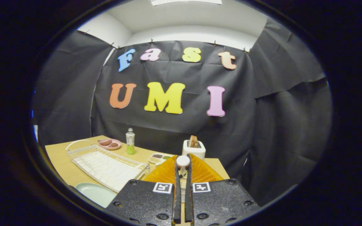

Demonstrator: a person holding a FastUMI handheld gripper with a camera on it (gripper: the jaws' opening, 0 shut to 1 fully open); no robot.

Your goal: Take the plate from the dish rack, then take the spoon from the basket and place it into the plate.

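Gripper (183, 175) fingers were nearly closed, pinching a white spoon (183, 162) w/ its bowl sticking up at the tips. Pale green plate (96, 193) sat at the table's (58, 160) near edge, left of the fingers. White dish rack (107, 166) lay just beyond it. Orange ribbed basket (200, 172) sat right behind the fingers. Farther back: compartment tray (159, 157), toaster (194, 148), bottle (130, 141), pink dish (109, 144) nr the far edge.

Spoon (183, 162) handle hidden between fingers (177, 188); plate (94, 192) half cut off; tray (159, 158) contents too small.
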